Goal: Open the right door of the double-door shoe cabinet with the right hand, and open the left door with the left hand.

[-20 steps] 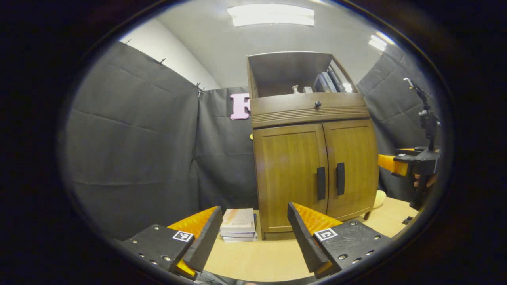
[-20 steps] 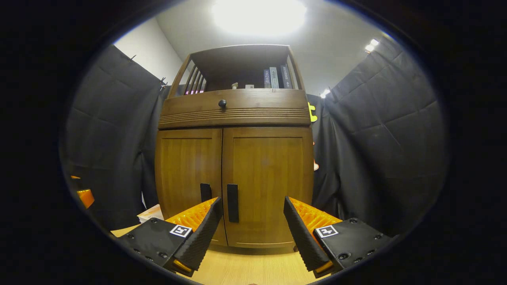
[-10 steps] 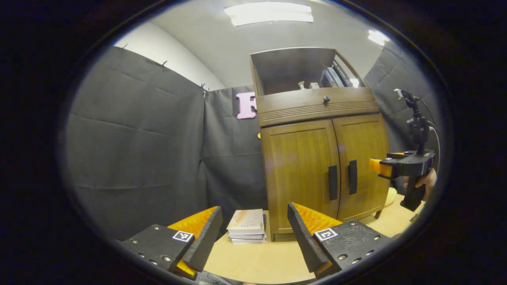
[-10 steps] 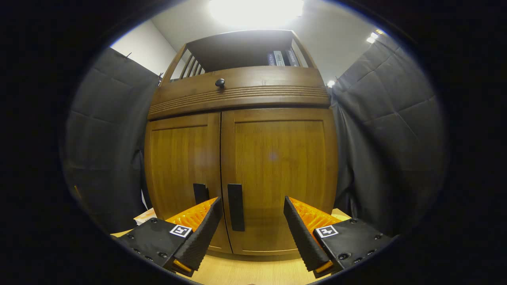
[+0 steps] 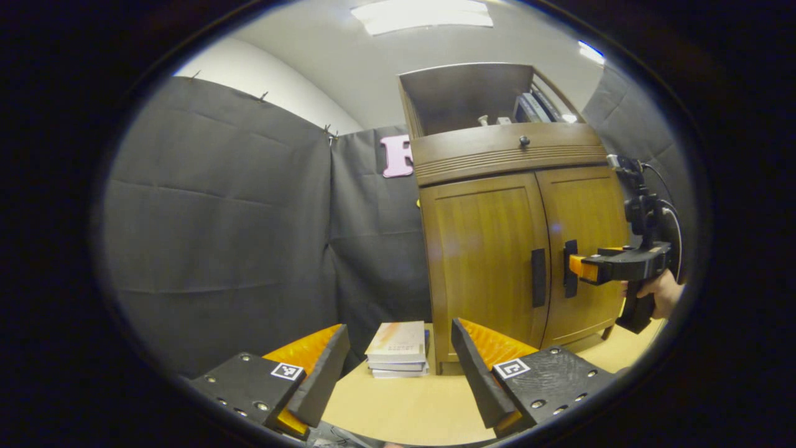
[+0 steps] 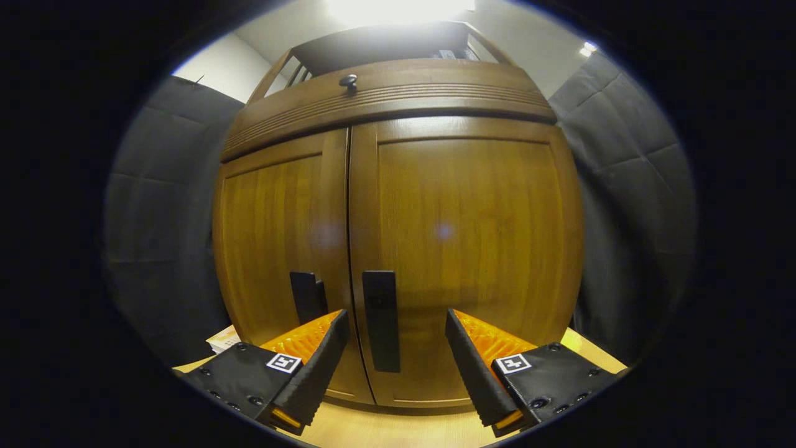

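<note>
Closing in since before, the right gripper [image 6: 395, 348] gapes wide, empty, around the right door's handle [image 6: 380, 320].

The left gripper [image 5: 398, 367] is held level with its jaws spread wide. The right gripper [image 6: 395, 361], gripped from below by a hand [image 5: 660, 294] at 3 o'clock, is likewise held agape.
</note>
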`<state>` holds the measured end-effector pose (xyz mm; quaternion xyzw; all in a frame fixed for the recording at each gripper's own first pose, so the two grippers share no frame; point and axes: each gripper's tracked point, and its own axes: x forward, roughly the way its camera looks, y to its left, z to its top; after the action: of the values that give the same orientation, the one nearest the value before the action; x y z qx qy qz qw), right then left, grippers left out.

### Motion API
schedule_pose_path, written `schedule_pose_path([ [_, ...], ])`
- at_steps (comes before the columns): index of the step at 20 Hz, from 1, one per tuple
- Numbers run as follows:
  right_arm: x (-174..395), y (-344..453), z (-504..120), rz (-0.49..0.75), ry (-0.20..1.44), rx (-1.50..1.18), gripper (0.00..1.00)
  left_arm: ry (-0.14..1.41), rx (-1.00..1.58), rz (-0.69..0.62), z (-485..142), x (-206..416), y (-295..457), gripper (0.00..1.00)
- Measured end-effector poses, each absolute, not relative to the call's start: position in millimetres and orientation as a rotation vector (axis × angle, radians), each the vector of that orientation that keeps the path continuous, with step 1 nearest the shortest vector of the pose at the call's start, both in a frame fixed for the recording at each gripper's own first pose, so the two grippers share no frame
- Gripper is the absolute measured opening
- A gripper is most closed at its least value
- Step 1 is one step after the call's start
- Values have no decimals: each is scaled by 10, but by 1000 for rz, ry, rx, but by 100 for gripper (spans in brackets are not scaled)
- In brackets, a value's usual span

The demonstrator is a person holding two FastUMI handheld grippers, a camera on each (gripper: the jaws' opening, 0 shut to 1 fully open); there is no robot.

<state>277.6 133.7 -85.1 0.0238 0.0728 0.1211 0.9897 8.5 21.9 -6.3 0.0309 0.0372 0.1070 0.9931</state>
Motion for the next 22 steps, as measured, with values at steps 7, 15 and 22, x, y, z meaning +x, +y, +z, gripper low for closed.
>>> schedule_pose_path([
  [7,3099,1518,-1008,250,169,65,81,107,81,255,-56,77,235,95],
  [15,3142,1588,-1091,241,199,40,20,122,73,263,-46,87,247,96],
  [22,3061,1559,-988,253,214,51,23,96,73,245,2,81,228,96],
])
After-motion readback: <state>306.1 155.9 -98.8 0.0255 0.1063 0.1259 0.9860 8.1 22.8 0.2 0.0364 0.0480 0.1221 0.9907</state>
